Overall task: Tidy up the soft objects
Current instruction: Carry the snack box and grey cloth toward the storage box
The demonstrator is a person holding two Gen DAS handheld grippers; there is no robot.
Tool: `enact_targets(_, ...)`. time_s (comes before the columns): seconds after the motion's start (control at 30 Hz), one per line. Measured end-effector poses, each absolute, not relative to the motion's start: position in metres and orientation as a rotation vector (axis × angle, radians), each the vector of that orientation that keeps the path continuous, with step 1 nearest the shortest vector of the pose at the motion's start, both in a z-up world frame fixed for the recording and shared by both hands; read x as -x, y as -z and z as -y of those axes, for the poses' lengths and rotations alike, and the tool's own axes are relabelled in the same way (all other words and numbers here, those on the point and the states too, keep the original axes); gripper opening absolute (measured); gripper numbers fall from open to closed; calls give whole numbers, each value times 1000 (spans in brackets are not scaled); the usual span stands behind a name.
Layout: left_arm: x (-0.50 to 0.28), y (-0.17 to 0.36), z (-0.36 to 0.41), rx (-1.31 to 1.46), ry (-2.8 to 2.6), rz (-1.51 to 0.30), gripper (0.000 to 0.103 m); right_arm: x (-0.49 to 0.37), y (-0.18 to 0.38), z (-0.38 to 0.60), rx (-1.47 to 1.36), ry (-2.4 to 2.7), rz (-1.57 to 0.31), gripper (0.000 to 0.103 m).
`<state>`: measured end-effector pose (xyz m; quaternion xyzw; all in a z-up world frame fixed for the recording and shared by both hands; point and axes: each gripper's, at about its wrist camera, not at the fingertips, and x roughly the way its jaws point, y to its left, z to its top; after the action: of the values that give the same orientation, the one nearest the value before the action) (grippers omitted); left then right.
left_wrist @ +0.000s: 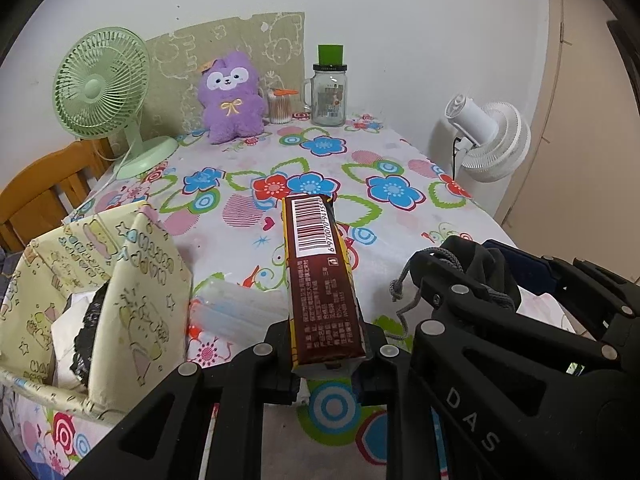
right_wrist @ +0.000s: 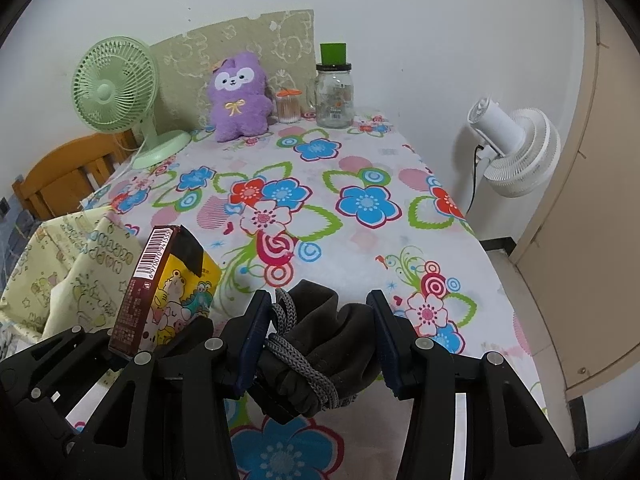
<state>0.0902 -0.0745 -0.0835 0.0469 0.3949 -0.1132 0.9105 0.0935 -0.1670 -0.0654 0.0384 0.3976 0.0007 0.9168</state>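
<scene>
– What has the left gripper (left_wrist: 326, 354) got?

– Its fingers are clenched on a tissue pack (left_wrist: 320, 280) – brown side with a barcode up, lifted off the table (left_wrist: 400, 224). From the right wrist view the pack's yellow cartoon face shows.

– And the right gripper (right_wrist: 318, 344)?

– It grasps a dark drawstring pouch (right_wrist: 328, 332) between its blue pads (right_wrist: 250, 340), the grey cord (right_wrist: 288, 344) looped around its neck. It hangs above the near edge of the table, just beside the pack.

– Where is the storage box?

– The yellow patterned box (left_wrist: 132, 280) stands at the near left corner, flaps up, with white and black things inside that I cannot make out. A clear wrapped pack (left_wrist: 236, 308) lies on the cloth just beside it.

– Anything at the far edge?

– A purple plush (left_wrist: 232, 100) sits upright against a board, a green fan (left_wrist: 100, 88) at the far left corner, a glass jar (left_wrist: 328, 94) with a green cap to the plush's right. A white fan (left_wrist: 488, 136) stands off the table's right edge.
</scene>
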Motion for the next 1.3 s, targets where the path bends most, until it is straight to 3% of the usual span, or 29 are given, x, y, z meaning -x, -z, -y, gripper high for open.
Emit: enact_targets(1.3, -20, 11, 31, -96, 212, -667, 17, -22, -16, 123, -61, -40, -669, 53)
